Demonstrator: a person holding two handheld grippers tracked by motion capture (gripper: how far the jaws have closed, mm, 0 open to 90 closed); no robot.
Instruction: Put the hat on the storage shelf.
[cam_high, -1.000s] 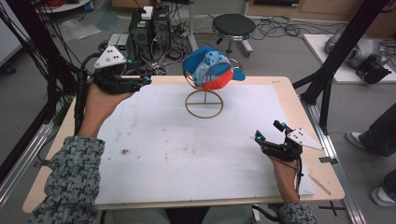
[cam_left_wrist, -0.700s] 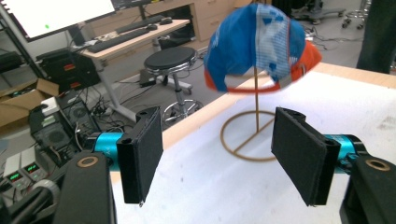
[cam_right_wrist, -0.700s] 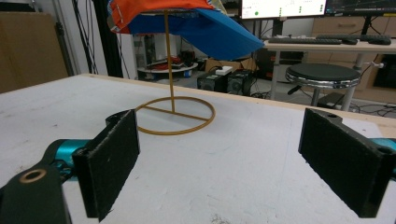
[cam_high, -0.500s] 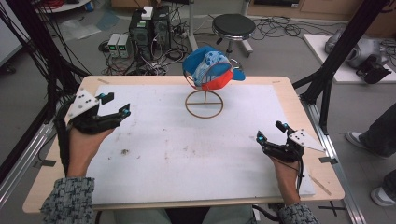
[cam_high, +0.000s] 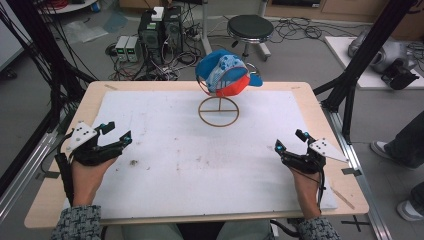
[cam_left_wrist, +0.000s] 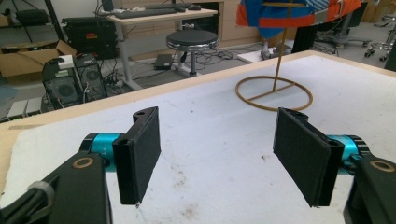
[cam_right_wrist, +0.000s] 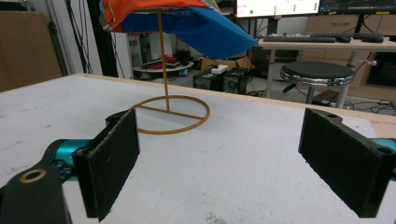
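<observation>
Wooden table (cam_high: 310, 100) carries white mat (cam_high: 200, 165); wire stand (cam_high: 218, 111) on mat.

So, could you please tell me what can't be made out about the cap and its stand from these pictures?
- Blue and orange cap: its crown is cut off by the top edge in both gripper views; the printed pattern is too small to read in the high view.
- Thin brass wire stand: the cap hides where its post meets the cap's inside.
- Front of the cap: it faces away from the high view, so no logo can be told.

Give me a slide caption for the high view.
Two open tools, left and right, rest on a white mat facing a cap on a wire stand.
</observation>
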